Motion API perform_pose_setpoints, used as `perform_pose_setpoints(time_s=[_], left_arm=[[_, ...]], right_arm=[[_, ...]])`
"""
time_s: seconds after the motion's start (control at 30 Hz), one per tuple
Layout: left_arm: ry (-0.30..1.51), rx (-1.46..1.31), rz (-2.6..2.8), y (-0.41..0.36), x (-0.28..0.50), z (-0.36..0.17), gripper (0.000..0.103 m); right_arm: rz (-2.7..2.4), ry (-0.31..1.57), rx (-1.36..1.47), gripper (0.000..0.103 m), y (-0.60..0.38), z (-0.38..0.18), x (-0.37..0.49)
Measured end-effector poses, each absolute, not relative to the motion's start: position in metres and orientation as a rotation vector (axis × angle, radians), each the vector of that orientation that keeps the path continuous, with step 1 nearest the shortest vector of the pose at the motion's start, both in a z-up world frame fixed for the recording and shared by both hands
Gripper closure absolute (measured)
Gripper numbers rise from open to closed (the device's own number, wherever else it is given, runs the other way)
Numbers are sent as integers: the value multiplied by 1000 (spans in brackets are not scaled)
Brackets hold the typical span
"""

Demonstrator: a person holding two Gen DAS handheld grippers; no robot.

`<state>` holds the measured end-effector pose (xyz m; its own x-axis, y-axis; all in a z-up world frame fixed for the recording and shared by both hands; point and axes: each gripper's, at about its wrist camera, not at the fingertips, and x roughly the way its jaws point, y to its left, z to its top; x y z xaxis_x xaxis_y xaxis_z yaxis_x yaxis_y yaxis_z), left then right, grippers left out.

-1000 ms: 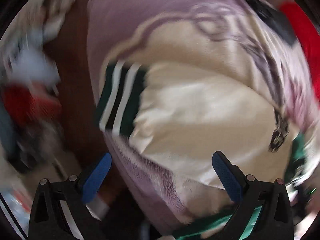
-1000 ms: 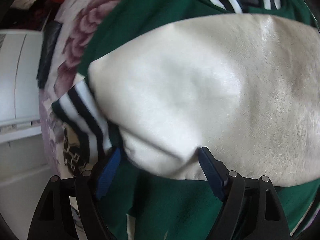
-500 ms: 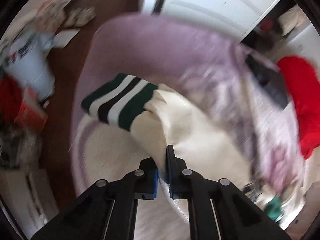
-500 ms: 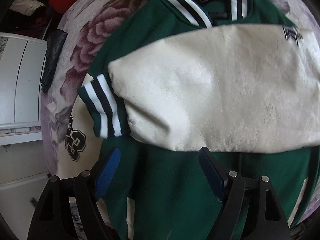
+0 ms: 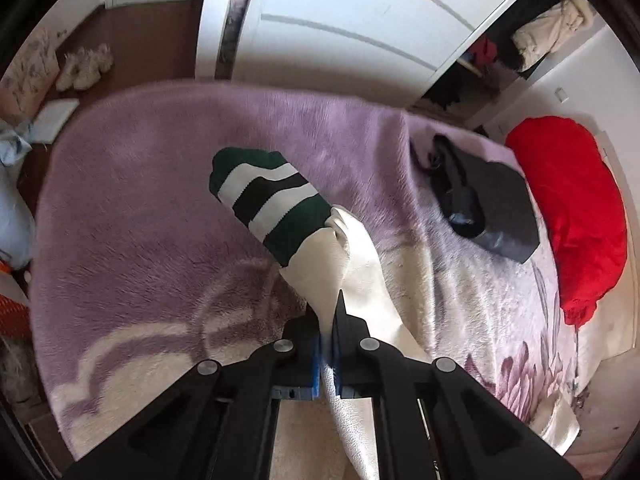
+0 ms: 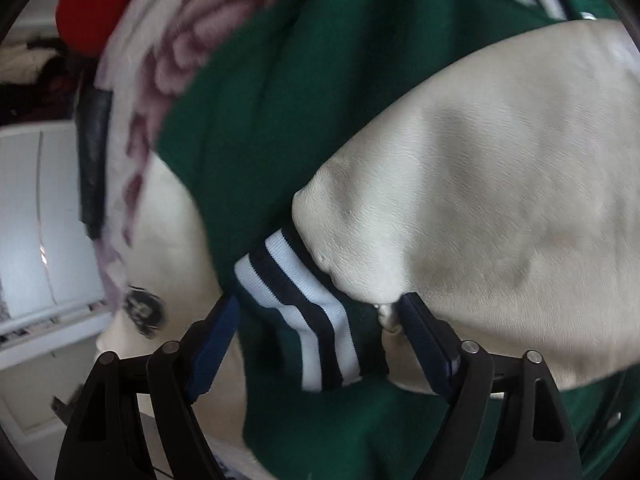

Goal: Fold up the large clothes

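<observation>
A green varsity jacket point(image 6: 288, 100) with cream sleeves lies on a purple flowered blanket point(image 5: 160, 220) on the bed. My left gripper point(image 5: 328, 320) is shut on one cream sleeve point(image 5: 352, 264), pinching a fold. That sleeve's green, white and black striped cuff point(image 5: 268, 200) sticks out ahead, lifted off the blanket. My right gripper point(image 6: 320, 302) hangs low over the jacket and its jaws are opening. The other sleeve's striped cuff point(image 6: 304, 300) lies between them, not pinched. That cream sleeve point(image 6: 500, 200) is folded across the green body.
A red garment point(image 5: 576, 208) and a folded black item point(image 5: 488, 204) lie at the blanket's far right. White wardrobe doors point(image 5: 340, 28) stand behind the bed. Shoes point(image 5: 84, 66) sit on the brown floor at the left. White furniture point(image 6: 36, 220) borders the bed.
My left gripper shut on the cream sleeve and carried it up and away over the blanket. My right gripper dropped closer to the other cuff and its jaws spread wider.
</observation>
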<state>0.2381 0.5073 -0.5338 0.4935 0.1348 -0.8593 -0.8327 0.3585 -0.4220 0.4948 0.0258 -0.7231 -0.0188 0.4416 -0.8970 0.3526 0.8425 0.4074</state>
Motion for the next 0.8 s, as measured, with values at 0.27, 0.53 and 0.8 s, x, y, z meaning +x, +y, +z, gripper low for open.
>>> perform_pose_setpoints(time_s=[0.27, 0.53, 0.8], left_arm=[[1025, -1200, 576, 511, 214, -604, 64], [1051, -1128, 493, 489, 220, -609, 25], [1051, -1106, 547, 483, 225, -610, 23]], right_arm=[[145, 1558, 637, 9, 6, -673, 478], [-47, 1576, 61, 47, 76, -696, 487], [55, 1457, -120, 73, 123, -664, 483]])
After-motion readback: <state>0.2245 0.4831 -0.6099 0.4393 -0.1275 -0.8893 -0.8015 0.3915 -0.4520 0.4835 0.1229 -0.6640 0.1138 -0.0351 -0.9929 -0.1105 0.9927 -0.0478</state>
